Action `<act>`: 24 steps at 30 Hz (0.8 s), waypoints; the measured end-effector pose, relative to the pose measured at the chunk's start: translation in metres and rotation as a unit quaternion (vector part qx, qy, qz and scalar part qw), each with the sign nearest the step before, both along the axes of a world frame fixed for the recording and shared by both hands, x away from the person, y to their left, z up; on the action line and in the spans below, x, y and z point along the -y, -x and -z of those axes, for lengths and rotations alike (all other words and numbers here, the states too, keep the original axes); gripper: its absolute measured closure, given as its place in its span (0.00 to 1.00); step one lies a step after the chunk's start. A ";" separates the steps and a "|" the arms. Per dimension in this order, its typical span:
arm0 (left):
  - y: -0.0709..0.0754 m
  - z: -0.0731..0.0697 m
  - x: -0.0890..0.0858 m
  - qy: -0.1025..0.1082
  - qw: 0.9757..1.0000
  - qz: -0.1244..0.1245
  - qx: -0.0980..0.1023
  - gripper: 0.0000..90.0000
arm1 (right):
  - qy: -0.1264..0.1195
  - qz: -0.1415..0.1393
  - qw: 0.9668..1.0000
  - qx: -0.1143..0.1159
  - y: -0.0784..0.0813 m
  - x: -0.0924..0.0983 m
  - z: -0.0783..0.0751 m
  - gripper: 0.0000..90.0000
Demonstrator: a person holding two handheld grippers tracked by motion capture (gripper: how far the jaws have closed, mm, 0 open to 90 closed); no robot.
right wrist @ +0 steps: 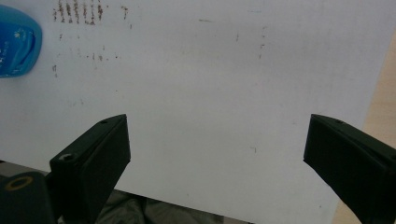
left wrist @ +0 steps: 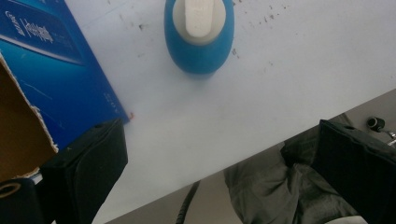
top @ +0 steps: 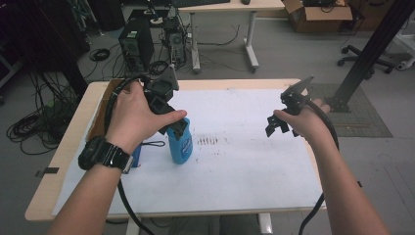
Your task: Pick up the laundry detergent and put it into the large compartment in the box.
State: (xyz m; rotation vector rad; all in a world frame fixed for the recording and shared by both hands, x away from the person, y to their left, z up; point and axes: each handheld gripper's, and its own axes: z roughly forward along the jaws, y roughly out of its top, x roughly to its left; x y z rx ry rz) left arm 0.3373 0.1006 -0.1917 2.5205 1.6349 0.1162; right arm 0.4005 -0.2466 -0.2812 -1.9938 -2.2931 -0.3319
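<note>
A blue bottle (top: pixel 180 147) with a white cap (left wrist: pixel 198 18) stands upright on the white sheet (top: pixel 244 161) left of the middle. My left gripper (top: pixel 172 122) hovers over its top, pointing down. In the left gripper view the left gripper (left wrist: pixel 219 140) is open, with the bottle (left wrist: pixel 198 46) ahead of the jaws and nothing between them. My right gripper (top: pixel 277 125) hangs above the right part of the sheet. In the right gripper view the right gripper (right wrist: pixel 217 135) is open over bare sheet, with the bottle (right wrist: pixel 16 46) at the far left edge.
A blue box (left wrist: pixel 51 65) lies beside the bottle, next to an open cardboard box (top: pixel 103 105) at the table's left edge. Dark smudges (top: pixel 210 141) mark the sheet. Beyond the table are a computer tower (top: pixel 136 46), another desk (top: pixel 230 7) and a black post (top: pixel 372 46).
</note>
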 end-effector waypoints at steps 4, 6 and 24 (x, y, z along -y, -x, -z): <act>0.000 -0.002 -0.001 0.005 1.000 -0.002 0.004 0.04 | 0.002 0.000 1.000 0.003 0.002 0.000 -0.005 0.08; 0.000 -0.003 -0.001 0.004 1.000 -0.003 0.004 0.04 | 0.002 0.001 1.000 0.003 0.002 0.000 -0.006 0.08; 0.001 -0.005 -0.003 0.006 1.000 -0.006 0.004 0.04 | 0.003 -0.001 1.000 0.003 0.006 -0.001 -0.008 0.08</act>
